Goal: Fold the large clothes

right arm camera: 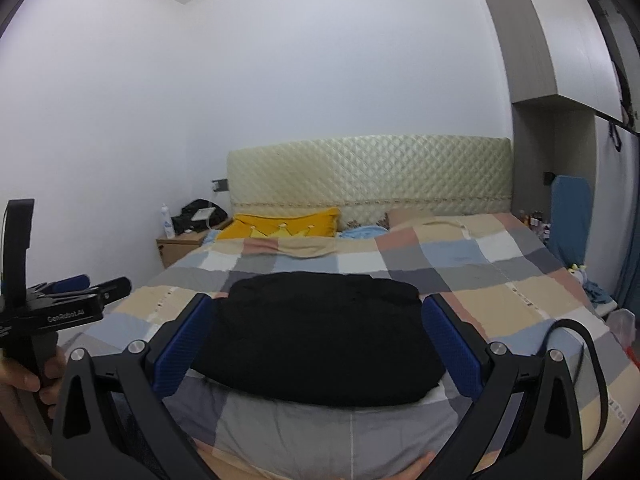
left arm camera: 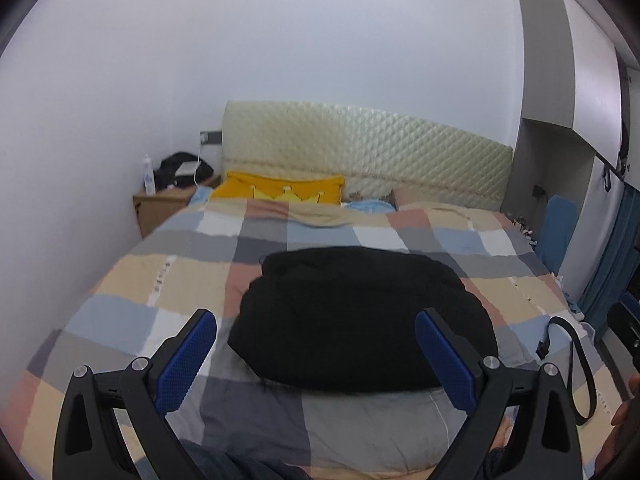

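Left tongs [left arm camera: 316, 344]: jaws spread wide, holding nothing, raised above the near end of the bed. Right tongs [right arm camera: 316, 332]: likewise spread wide and empty. The left tongs also show at the left edge of the right wrist view, gripped in a hand [right arm camera: 24, 380]. Black garment [left arm camera: 360, 320] lies folded in a compact bundle on the checked bedcover [left arm camera: 160, 280], near the foot. Beyond it: yellow pillow [left arm camera: 280, 190], quilted headboard [left arm camera: 360, 148], wooden nightstand [left arm camera: 160, 208] at left.
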A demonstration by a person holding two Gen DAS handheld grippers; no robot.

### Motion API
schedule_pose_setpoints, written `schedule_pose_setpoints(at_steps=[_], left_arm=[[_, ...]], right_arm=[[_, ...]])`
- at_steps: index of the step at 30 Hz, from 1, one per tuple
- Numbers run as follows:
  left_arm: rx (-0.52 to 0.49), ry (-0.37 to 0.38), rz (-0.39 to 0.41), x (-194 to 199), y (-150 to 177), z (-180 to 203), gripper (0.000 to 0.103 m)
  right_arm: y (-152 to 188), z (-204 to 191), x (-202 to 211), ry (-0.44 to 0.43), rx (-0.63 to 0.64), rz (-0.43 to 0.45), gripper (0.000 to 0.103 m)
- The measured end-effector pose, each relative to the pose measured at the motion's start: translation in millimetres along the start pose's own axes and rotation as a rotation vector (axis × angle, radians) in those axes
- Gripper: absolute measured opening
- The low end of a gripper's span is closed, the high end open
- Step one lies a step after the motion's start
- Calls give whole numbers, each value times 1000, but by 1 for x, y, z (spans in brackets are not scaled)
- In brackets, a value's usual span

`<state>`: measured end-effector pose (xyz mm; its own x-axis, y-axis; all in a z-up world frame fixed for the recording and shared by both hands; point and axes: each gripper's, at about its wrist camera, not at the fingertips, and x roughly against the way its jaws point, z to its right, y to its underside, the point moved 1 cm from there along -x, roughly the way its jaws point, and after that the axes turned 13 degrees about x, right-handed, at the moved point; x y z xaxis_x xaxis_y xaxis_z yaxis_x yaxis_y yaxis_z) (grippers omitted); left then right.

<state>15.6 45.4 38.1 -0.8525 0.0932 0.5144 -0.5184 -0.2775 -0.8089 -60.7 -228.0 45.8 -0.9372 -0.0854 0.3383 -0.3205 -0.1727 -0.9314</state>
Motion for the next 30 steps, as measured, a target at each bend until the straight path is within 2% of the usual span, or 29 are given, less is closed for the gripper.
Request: schedule_pose_setpoints(at_steps=[4, 14, 22, 30], left_arm=[[-11, -22, -9, -3, 9, 0, 101], [-13, 7, -11, 5, 18, 3, 101], [-13, 9, -26, 4, 19, 4, 101], [-31, 27, -44, 6, 21, 10, 101]], right_arm=[[12, 3, -7, 5, -11, -38, 103], [32, -2, -18, -20, -20, -79, 103], [34, 0, -19, 13, -35, -89, 103], [32, -9, -13, -4, -42, -89, 103]])
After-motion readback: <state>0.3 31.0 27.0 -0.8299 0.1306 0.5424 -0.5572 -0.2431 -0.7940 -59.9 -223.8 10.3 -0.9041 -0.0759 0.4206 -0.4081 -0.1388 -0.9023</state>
